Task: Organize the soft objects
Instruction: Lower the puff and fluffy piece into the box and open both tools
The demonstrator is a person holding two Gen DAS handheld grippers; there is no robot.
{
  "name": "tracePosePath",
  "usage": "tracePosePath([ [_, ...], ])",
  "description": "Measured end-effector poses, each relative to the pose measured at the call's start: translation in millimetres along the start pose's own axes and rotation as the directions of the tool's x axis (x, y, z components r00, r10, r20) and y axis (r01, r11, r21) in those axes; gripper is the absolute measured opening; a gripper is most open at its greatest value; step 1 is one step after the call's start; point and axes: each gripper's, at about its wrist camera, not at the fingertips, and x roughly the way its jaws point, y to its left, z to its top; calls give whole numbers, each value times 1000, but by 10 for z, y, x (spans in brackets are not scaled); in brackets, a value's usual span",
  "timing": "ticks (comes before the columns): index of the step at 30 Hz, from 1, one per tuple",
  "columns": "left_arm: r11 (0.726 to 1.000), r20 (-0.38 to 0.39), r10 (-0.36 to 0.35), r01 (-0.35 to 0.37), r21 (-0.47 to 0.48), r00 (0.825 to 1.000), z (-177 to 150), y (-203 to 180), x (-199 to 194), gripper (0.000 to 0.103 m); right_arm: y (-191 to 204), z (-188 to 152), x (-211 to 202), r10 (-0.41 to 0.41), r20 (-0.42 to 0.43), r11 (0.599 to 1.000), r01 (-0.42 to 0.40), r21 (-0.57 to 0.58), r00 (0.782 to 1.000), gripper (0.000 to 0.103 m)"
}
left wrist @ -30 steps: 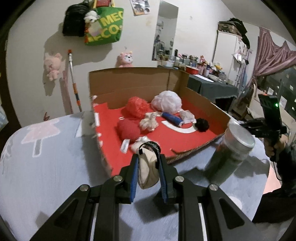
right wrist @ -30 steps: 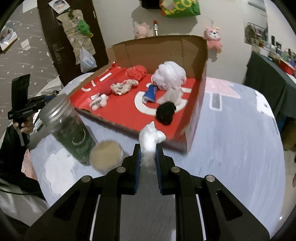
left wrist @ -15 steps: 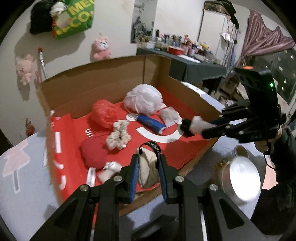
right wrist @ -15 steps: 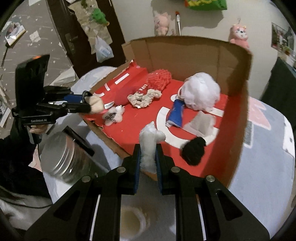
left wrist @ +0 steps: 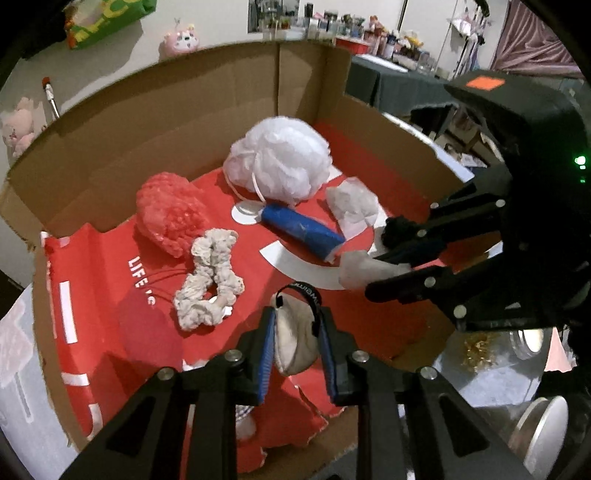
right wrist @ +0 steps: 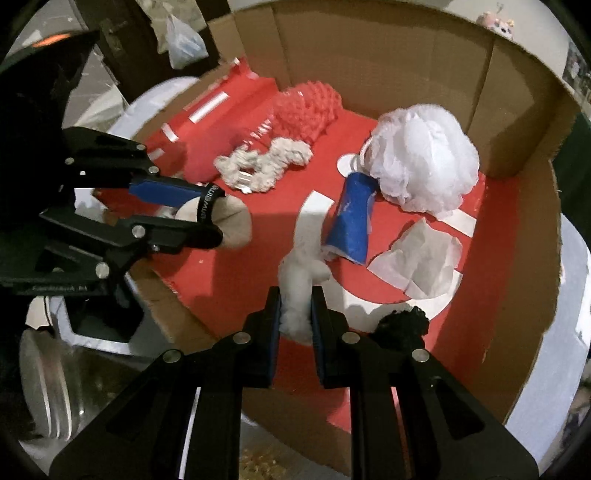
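Note:
A cardboard box (left wrist: 207, 96) with a red liner lies open. Inside are a white mesh pouf (left wrist: 280, 158), a red knitted piece (left wrist: 170, 214), a cream scrunchie (left wrist: 210, 273), a blue roll (left wrist: 301, 230), white paper (left wrist: 351, 203) and a black pompom (right wrist: 404, 325). My left gripper (left wrist: 295, 332) is shut on a beige pouch with a black strap (left wrist: 293, 341), held over the box's near part; it also shows in the right wrist view (right wrist: 210, 225). My right gripper (right wrist: 295, 310) is shut on a white fluffy piece (right wrist: 301, 280) over the box, also seen from the left (left wrist: 362, 264).
A metal-lidded jar (left wrist: 543, 432) stands on the grey cloth outside the box's near right edge, also in the right wrist view (right wrist: 44, 387). Plush toys (left wrist: 181, 37) and a green bag (left wrist: 107, 18) hang on the wall behind. A cluttered dark table (left wrist: 391, 74) stands beyond.
Both grippers have moved forward from outside the box to over its red floor, each still holding its item. They have come closer to each other.

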Motion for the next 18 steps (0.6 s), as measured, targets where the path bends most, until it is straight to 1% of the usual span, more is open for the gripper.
tracePosePath([
  [2,1000,-17,7,-7,8,1000,10,-8,58,25,-9,23,37,-5,-20,1000,5,-5,1000,15],
  [3,1000,-24,10,-10,11,1000,14,-9,84,27,-11,31,61,-16,-31,1000,16,-10,999,15],
  [6,1000,-28,10,-10,17,1000,22,-11,118,31,-28,43,103,-31,-47,999,30,-14,998,15],
  [9,1000,-31,8,-7,16,999,14,3,133,32,-58,37,130,-40,-57,999,40,-18,998,15],
  [11,1000,-36,12,-12,20,999,3,2,145,34,-61,27,137,-45,-59,999,44,-23,997,15],
  [18,999,-35,21,-20,27,999,-24,-36,149,36,-25,13,136,-72,-51,996,70,-46,996,16],
])
